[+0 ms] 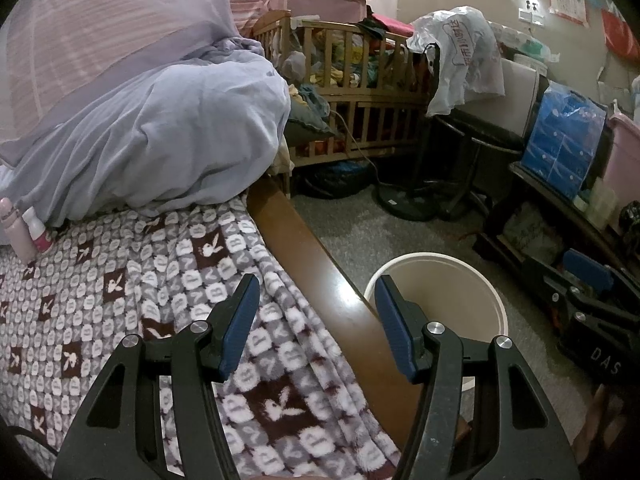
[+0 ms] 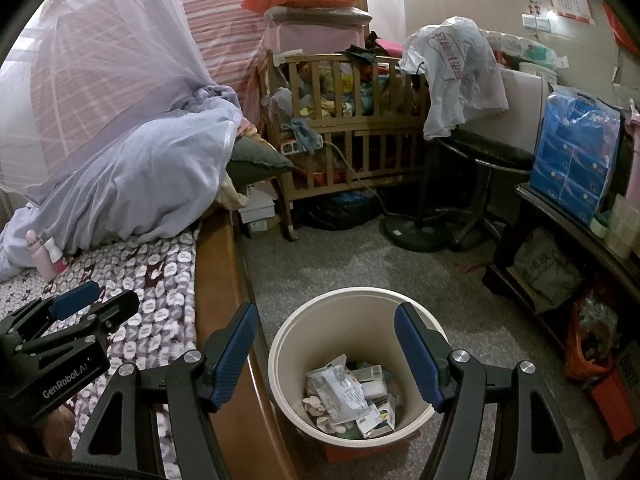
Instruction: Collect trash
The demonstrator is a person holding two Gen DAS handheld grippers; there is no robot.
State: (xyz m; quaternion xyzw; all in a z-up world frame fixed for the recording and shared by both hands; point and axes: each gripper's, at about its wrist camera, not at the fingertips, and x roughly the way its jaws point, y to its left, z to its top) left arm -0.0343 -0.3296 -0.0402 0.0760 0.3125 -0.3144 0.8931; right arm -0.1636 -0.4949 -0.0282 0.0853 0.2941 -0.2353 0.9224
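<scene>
A cream waste bin [image 2: 288,340] stands on the grey carpet beside the bed's wooden side rail [image 2: 216,280]. It holds several wrappers and small boxes [image 2: 348,396]. My right gripper [image 2: 326,320] is open and empty, hovering above the bin. My left gripper [image 1: 316,296] is open and empty over the edge of the patterned blanket [image 1: 120,300]; the bin [image 1: 460,280] lies just to its right. The left gripper also shows in the right wrist view [image 2: 80,304]. A pink bottle [image 1: 18,232] and a small white bottle [image 1: 38,232] stand on the bed at far left.
A bunched lilac mosquito net [image 1: 160,128] covers the bed's far end. A wooden crib [image 2: 344,128] full of clothes stands behind. A fan base [image 2: 416,232], a black stool [image 2: 488,156] and a dark low shelf [image 2: 560,232] with a blue pack [image 2: 576,160] line the right side.
</scene>
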